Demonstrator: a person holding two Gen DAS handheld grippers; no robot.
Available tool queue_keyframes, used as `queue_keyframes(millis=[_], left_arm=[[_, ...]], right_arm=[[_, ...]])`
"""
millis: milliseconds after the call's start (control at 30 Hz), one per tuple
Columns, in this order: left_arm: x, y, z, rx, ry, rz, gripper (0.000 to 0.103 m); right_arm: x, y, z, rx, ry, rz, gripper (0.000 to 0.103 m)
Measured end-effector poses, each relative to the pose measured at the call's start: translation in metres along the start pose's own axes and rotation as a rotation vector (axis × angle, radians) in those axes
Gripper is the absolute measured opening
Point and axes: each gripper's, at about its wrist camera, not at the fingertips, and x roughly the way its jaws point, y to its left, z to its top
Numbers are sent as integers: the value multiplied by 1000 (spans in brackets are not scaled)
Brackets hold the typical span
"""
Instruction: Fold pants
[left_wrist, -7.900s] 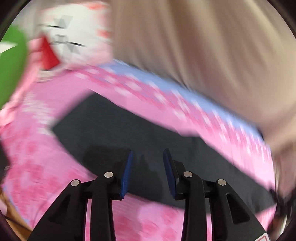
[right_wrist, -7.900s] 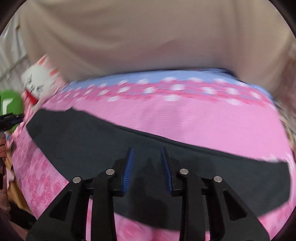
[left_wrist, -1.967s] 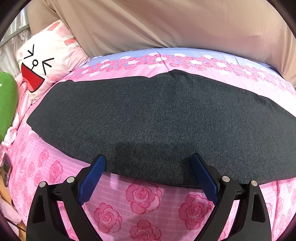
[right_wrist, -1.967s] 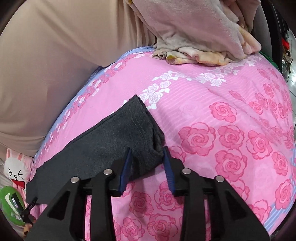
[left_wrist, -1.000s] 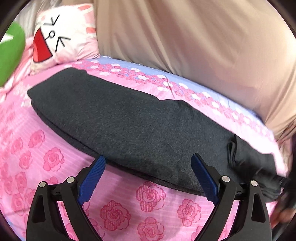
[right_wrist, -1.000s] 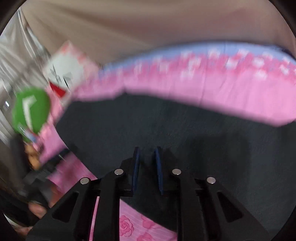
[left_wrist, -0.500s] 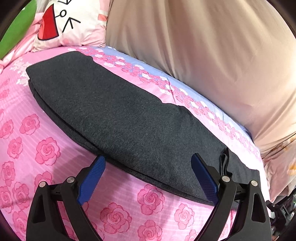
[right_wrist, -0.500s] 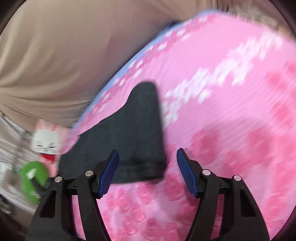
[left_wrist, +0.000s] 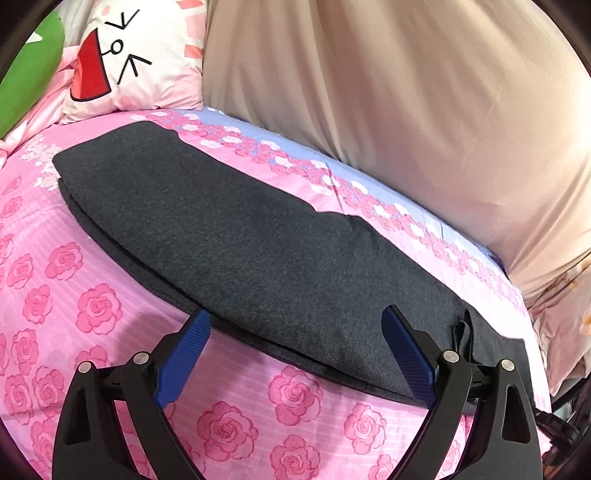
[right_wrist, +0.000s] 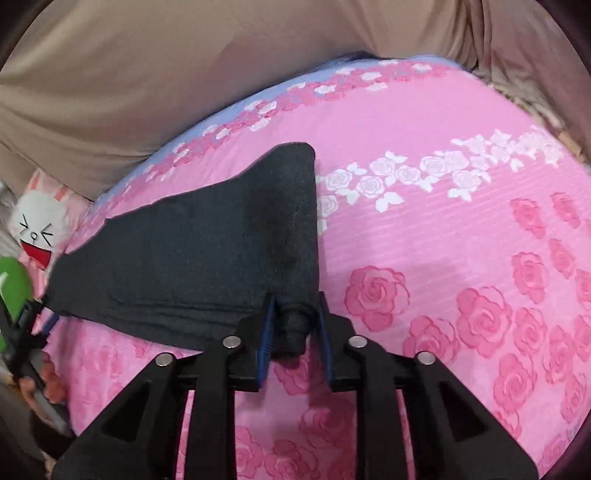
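Note:
Dark grey pants (left_wrist: 236, 236) lie folded lengthwise, leg on leg, across a pink rose-print bedsheet (left_wrist: 92, 306). My left gripper (left_wrist: 295, 350) is wide open and empty, hovering just above the near long edge of the pants at mid length. In the right wrist view the pants (right_wrist: 207, 258) run off to the left. My right gripper (right_wrist: 295, 325) is shut on the bunched near corner of their right end. A drawstring (left_wrist: 466, 332) shows at that end in the left wrist view.
A white cartoon-face pillow (left_wrist: 136, 62) and a green cushion (left_wrist: 26, 70) sit at the left end of the bed. A beige curtain (left_wrist: 406, 110) hangs behind the bed. The other hand-held gripper (right_wrist: 22, 332) shows at the far left in the right wrist view.
My right gripper was open around the pants' end half a second ago and has now closed on its near corner. My left gripper stays open and has swung a little along the pants.

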Motion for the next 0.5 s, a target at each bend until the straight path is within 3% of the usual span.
queue_keyframes(millis=[33,100,233,367,433,467,500], left_arm=[[1,0,0,1,5,1,92],[1,0,0,1,4,3,92],[1,-2,0,11,1,6,92],[-1,0,0,-1,-3,1,92],[-2,2,0,-8,-6,-5,92],[-2,3,0,-11,-6,-10,92],[-2,3,0,-10,-5,-16,92]], right_arm=[[-15,15,2,-41,-73,-5,33],[-26,55,8,-155,-100,94,34],[5,145,6,-384,15,245,34],[53,189,0,-483,104,230,34],[69,190,2,-477,133,207,20],[69,189,6,-456,132,213,7],[61,188,9,-437,117,233,7]])
